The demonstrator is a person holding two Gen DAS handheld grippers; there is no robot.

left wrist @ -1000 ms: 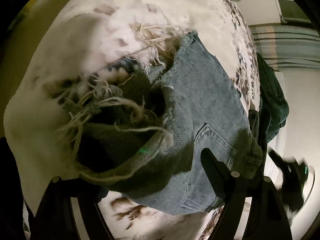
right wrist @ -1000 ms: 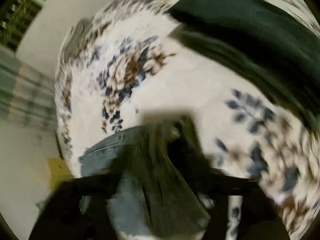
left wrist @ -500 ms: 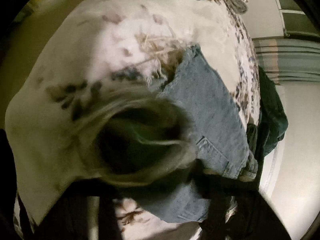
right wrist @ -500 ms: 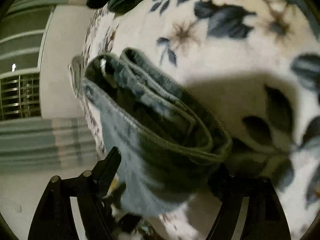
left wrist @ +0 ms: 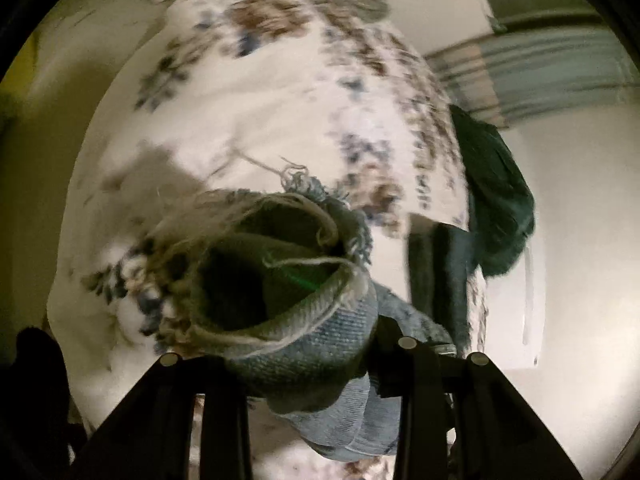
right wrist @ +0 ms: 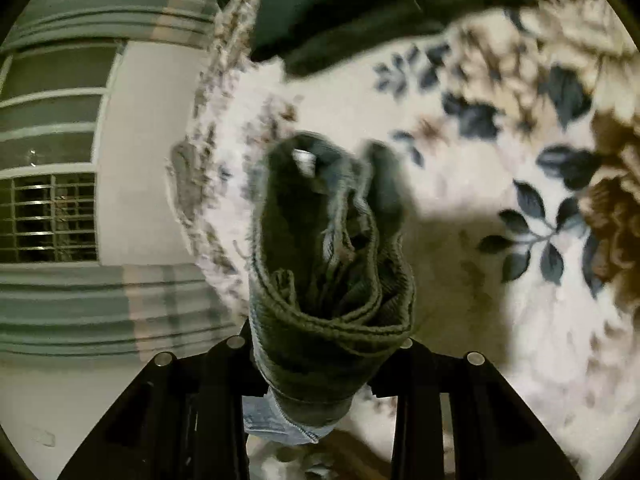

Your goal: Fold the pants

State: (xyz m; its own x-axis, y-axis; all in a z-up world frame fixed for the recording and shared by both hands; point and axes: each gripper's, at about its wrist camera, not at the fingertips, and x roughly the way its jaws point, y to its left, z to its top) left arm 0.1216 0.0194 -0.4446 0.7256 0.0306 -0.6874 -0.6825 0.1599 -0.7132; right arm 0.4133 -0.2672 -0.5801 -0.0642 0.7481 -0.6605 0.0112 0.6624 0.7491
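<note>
A: Where are the denim pants (left wrist: 320, 328) as the left gripper (left wrist: 304, 364) sees them?

B: Bunched right between its two fingers. A frayed leg opening with loose pale threads gapes just ahead of the fingertips, so the view goes down into the dark inside of the leg. More blue denim hangs below and to the right of the fingers.

A: So that gripper has hold of them?

B: Yes. The jaws are closed in on the thick fold, kept apart only by the cloth packed between them.

A: And the right gripper (right wrist: 320, 364)?

B: Much the same. The pants (right wrist: 332, 272) fill the gap between its fingers, and a rolled, stitched band of denim curls just in front of the tips. A small white tag (right wrist: 304, 160) shows at the far end of the bundle, and a lighter blue edge sticks out underneath, nearer the camera. Those jaws are clamped on the fabric too.

A: What lies beyond the cloth?

B: A white floral blanket (left wrist: 280, 100), in front of and beneath both grippers. I cannot tell whether the pants touch it. A dark green garment (left wrist: 500, 208) sits well ahead and to the right of the left gripper, at the blanket's edge. From the right gripper it (right wrist: 360, 8) lies straight ahead at the top of the view, well apart from the pants.
</note>
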